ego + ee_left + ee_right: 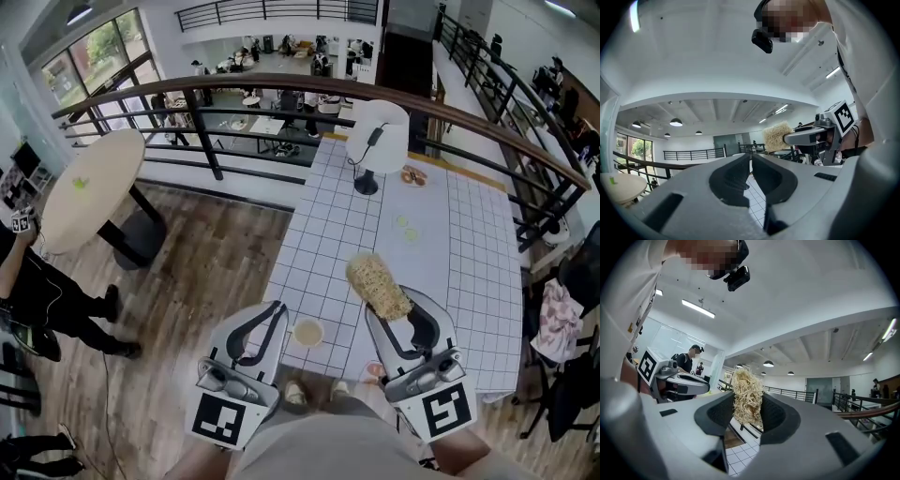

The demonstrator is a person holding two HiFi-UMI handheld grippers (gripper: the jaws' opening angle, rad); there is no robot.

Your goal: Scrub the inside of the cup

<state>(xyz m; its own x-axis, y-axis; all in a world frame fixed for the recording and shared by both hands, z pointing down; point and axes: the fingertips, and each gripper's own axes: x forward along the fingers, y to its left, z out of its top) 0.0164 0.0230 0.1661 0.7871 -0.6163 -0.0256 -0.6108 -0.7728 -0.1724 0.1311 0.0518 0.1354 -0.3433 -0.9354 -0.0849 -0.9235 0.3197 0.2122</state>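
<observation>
My left gripper, closed and empty, sits left of the cup; right gripper, opposite, clamps the scrubber.

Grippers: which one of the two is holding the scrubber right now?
The right gripper: its jaws clamp the straw-coloured fibrous scrubber. The left gripper has its jaws together with nothing between them.
</observation>
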